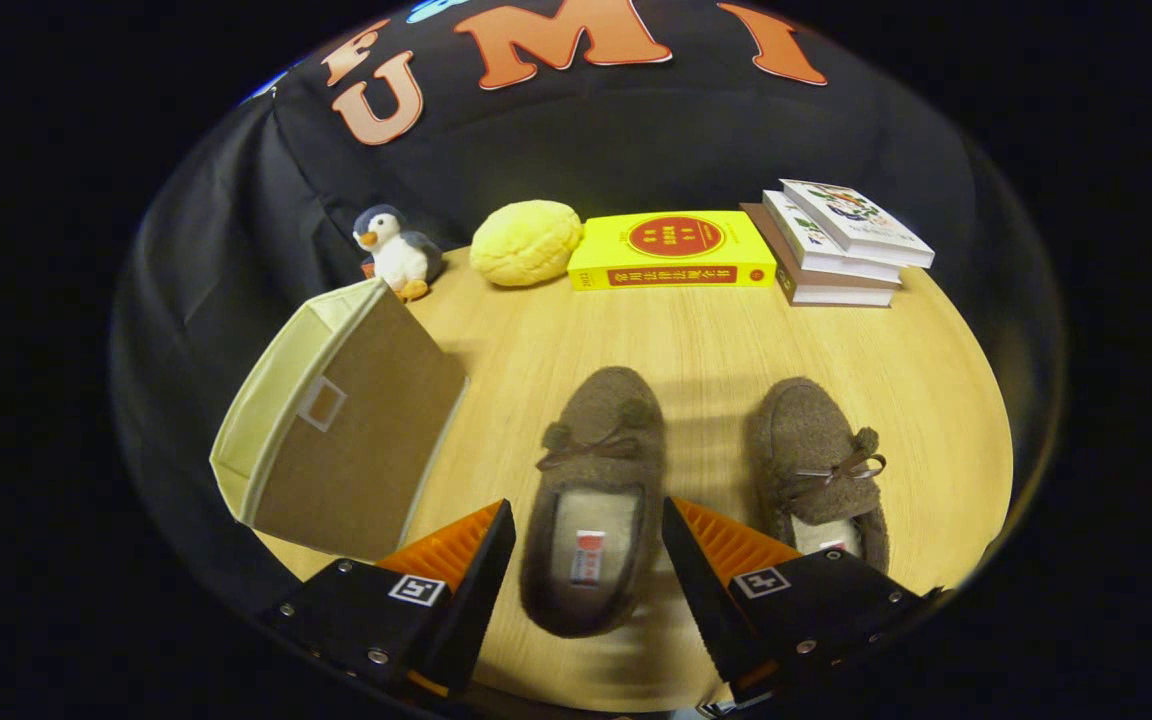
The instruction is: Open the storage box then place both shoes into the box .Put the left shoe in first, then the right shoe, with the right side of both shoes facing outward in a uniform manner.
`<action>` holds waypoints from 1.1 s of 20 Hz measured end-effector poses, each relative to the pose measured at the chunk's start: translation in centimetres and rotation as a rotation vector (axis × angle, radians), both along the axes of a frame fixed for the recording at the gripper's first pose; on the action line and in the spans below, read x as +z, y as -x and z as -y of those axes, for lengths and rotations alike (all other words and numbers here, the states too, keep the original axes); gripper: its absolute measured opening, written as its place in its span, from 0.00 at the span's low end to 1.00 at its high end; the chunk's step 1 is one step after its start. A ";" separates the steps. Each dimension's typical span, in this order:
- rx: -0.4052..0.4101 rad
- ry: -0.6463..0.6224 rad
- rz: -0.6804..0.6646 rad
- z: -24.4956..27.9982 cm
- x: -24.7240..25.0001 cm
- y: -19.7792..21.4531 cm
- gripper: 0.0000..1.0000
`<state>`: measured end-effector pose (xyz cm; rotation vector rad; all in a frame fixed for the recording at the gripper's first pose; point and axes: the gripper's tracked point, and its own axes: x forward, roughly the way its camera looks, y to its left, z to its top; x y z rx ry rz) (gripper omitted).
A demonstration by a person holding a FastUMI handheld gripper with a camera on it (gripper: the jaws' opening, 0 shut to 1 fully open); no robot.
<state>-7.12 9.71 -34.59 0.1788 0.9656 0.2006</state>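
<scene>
gripper view: the tongs [588, 545] are spread wide, their fingers flanking the heel of the left shoe [596, 495] without touching it. the right shoe [822, 472] lies beside it on the bench [696, 330]. one storage box [341, 420] rests tilted nearby. beyond: one plush penguin [394, 250], one yellow cushion [526, 242], four books [816, 248]; their titles are unreadable.

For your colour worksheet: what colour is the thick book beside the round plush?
Bright yellow with a red emblem, clearest in gripper view.
</scene>
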 end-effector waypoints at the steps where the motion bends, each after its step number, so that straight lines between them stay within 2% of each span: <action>1: -0.001 0.016 -0.008 0.6 -0.8 -0.1 0.86; 5: 0.001 0.048 -0.031 1.1 -3.8 -1.4 0.73; 8: -0.042 0.037 -0.030 1.1 -5.2 -3.3 0.61; 9: -0.065 0.028 -0.035 1.0 -5.5 -3.7 0.52; 12: -0.102 0.010 -0.078 0.6 -6.5 -3.9 0.35; 13: -0.112 0.003 -0.087 0.6 -6.2 -4.0 0.20; 15: -0.104 -0.044 -0.125 -0.3 -5.6 -3.5 0.10; 19: -0.157 -0.177 -0.147 -2.4 -1.8 -3.8 0.07; 22: -0.189 -0.267 -0.114 -4.8 3.7 -5.1 0.07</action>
